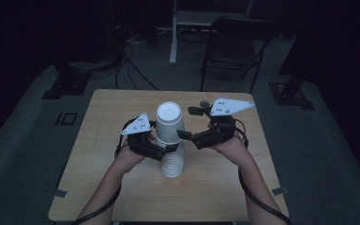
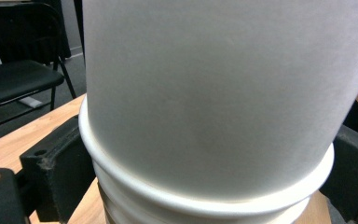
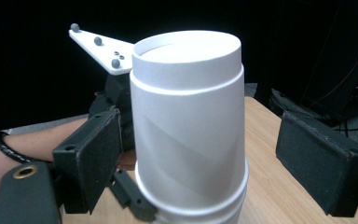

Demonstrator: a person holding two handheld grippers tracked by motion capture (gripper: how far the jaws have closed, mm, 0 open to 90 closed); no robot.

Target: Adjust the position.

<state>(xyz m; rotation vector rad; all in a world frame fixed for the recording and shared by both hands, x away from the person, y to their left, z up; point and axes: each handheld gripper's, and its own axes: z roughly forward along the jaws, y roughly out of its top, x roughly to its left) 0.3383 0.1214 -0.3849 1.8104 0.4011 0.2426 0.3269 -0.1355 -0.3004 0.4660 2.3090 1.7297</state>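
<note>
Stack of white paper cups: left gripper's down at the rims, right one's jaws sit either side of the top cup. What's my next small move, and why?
Probably close the right gripper on the top upside-down white paper cup. Its jaws straddle that cup with a visible gap on one side, so nothing holds it yet, while the left gripper brackets the nested white cup stack at its rims, apparently steadying it for a lift.

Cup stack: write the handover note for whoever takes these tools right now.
Left tool: jaws on either side of the lower stack of cups, at the rims; contact cannot be confirmed.
Right tool: open, jaws straddling the top cup with a clear gap on one side.
Things: inverted white cups stacked upside down on the wooden table, near its centre; the top cup sits raised above the rest.
Done: both tools positioned at the stack.
Left: probably close the right tool on the top cup and lift it off while the left steadies the stack.
</note>
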